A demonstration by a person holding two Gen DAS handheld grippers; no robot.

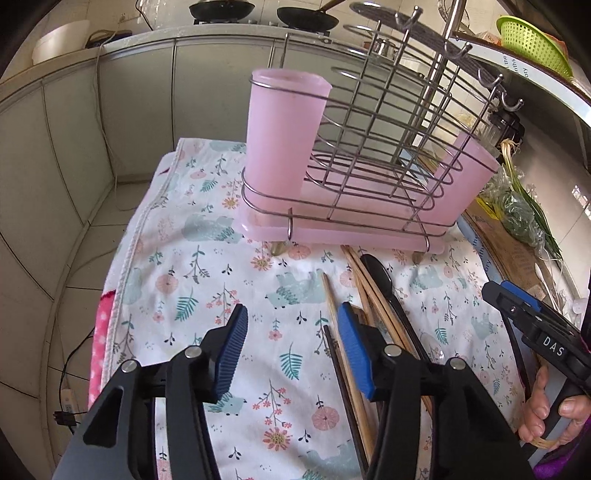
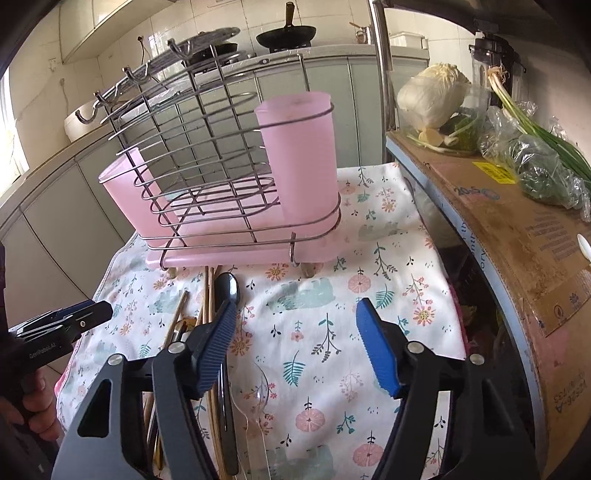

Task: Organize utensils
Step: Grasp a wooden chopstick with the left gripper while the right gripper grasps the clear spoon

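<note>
A wire utensil rack [image 1: 373,155] with a pink tray and two pink cups [image 1: 284,129] stands on the floral cloth [image 1: 207,266]; it also shows in the right wrist view [image 2: 221,177]. Wooden chopsticks [image 1: 373,291], a black spoon [image 1: 380,273] and a dark chopstick [image 1: 340,376] lie on the cloth in front of it. In the right wrist view the black spoon [image 2: 229,286], chopsticks [image 2: 208,291] and a clear plastic spoon [image 2: 255,391] lie there. My left gripper [image 1: 291,328] is open and empty above the cloth. My right gripper [image 2: 295,332] is open and empty.
A cardboard box [image 2: 517,229] to the right carries bagged greens [image 2: 535,162], spring onions and a cabbage [image 2: 432,96]. Kitchen cabinets and a stove with pans [image 2: 286,35] stand behind. A green colander [image 1: 532,40] is at the far right.
</note>
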